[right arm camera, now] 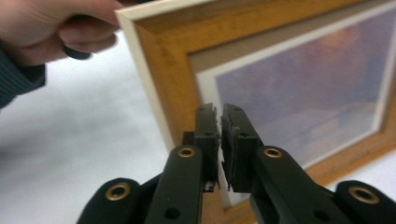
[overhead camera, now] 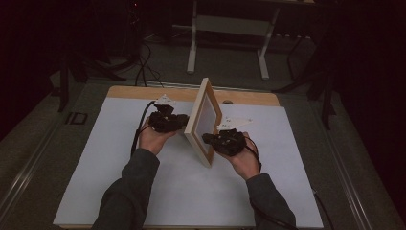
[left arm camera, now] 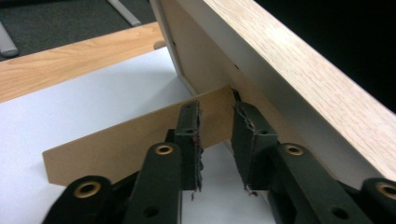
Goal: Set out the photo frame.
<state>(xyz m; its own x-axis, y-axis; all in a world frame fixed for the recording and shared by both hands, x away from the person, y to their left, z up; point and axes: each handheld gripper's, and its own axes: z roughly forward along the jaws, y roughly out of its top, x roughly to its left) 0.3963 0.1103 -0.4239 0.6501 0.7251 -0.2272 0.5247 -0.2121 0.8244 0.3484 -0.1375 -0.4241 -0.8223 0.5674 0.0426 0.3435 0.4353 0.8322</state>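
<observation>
A wooden picture frame (overhead camera: 203, 120) stands on edge on the white table top (overhead camera: 119, 167), its pale back towards my left hand. In the left gripper view, my left gripper (left arm camera: 218, 113) is open behind the frame (left arm camera: 299, 70). Its fingertips sit at the root of the brown cardboard strut (left arm camera: 121, 140) that hinges from the backing. My right gripper (right arm camera: 219, 116) is shut, its tips up against the front of the frame (right arm camera: 163, 79) near the white mat and a bluish picture (right arm camera: 308, 93). From above, the left gripper (overhead camera: 181, 122) and right gripper (overhead camera: 208, 139) flank the frame.
The white sheet lies on a wooden table (overhead camera: 249, 98), with open room in front of and beside the frame. Small pale scraps (overhead camera: 237, 122) lie behind the right hand. A metal stand (overhead camera: 229, 28) is on the dark floor beyond. The left hand (right arm camera: 56, 25) appears in the right gripper view.
</observation>
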